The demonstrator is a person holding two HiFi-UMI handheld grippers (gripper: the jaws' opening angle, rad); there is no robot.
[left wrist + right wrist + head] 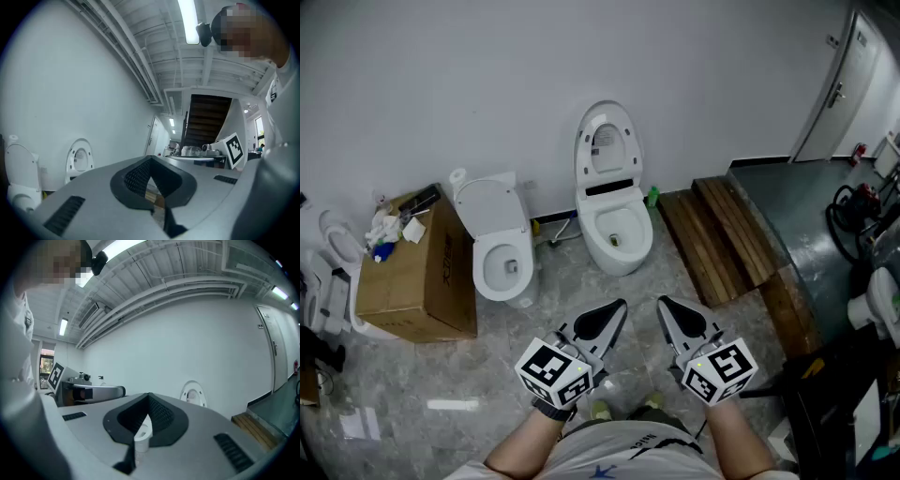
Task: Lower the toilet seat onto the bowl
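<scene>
Head view: toilet (624, 259) between 2nd toilet (484, 274) and wooden planks (722, 234)

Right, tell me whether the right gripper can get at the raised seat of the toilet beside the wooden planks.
Probably, though not from here. The right gripper sits well short of the raised seat, which stands upright by the wall. Only bare floor lies between them, so a step closer should do.
</scene>
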